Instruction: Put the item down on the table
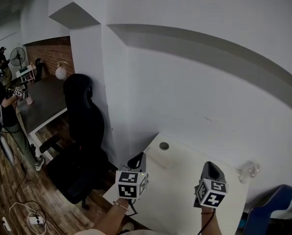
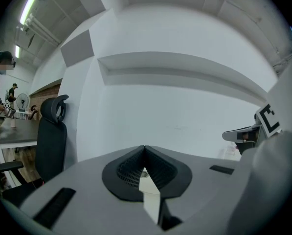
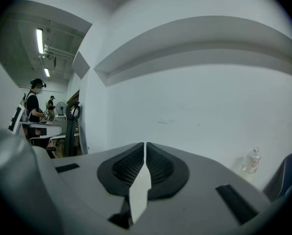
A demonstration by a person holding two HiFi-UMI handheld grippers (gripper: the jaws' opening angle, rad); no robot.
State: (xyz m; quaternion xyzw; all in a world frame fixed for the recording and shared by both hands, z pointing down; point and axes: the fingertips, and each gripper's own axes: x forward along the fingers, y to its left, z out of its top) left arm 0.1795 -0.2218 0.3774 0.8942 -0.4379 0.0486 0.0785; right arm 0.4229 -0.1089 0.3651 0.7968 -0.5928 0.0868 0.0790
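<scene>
Bottle, probably the item, looks small and of clear plastic, so I judge it light, a little slippery and easy to dent, best taken around the middle of its body. It stands upright at the lower right of the head view, on the white counter close to the wall, apart from both tongs. Left tongs and right tongs are closed on nothing; if the bottle has something inside, I cannot tell.
</scene>
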